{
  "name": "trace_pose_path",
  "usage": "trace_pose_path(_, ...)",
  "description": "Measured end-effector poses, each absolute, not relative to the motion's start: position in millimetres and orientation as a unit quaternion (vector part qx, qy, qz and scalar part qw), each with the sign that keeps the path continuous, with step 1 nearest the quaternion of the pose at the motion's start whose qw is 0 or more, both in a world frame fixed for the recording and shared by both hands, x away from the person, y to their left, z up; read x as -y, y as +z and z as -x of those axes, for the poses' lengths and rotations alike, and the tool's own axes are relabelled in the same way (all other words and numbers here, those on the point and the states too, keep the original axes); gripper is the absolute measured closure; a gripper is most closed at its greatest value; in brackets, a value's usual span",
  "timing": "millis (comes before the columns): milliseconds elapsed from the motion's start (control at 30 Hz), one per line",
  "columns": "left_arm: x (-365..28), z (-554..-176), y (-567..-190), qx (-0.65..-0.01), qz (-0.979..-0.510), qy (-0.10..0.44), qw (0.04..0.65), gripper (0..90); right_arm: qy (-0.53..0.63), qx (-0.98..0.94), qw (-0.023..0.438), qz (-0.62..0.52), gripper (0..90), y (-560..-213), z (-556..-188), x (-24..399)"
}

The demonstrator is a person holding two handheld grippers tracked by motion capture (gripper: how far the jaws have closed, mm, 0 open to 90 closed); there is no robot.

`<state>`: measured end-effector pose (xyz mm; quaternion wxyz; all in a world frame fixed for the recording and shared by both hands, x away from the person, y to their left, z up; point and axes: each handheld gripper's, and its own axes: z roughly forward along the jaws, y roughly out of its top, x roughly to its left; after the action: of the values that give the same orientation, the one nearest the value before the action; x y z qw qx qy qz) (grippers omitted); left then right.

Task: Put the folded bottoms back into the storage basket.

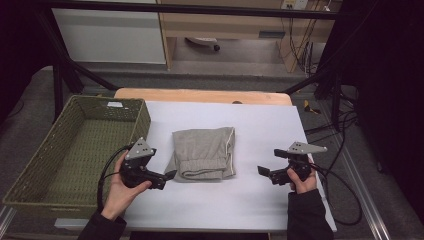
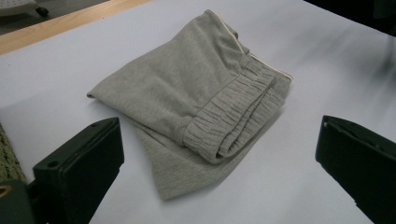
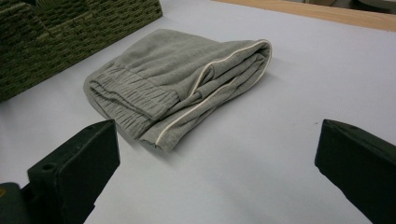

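Note:
A folded grey garment (image 1: 204,152) with a ribbed elastic band and a pale piped edge lies flat in the middle of the white table (image 1: 250,200). My left gripper (image 1: 170,176) hovers just off the garment's near-left corner, jaws wide apart and holding nothing. In the left gripper view the garment (image 2: 196,98) lies ahead between the two black jaws. My right gripper (image 1: 262,171) stands open a short way to the right of the garment, pointing at it. In the right gripper view the garment (image 3: 177,84) shows its band and its piped fold.
A green woven basket (image 1: 75,150) stands against the table's left side, with a white tag at its far rim; its wall (image 3: 70,37) appears in the right gripper view. A wooden strip (image 1: 200,95) runs along the far edge. Cables (image 1: 345,165) hang at the right.

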<state>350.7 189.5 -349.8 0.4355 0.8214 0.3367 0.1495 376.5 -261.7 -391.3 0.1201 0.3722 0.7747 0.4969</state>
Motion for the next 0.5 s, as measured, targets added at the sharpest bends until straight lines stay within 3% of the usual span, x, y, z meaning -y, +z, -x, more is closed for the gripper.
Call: trace_pose_path(500,-174,-354,-365,-0.336,-0.831,0.150,0.417,1.2,0.494,-0.776,0.122,-0.373,0.5,-392,-377,261)
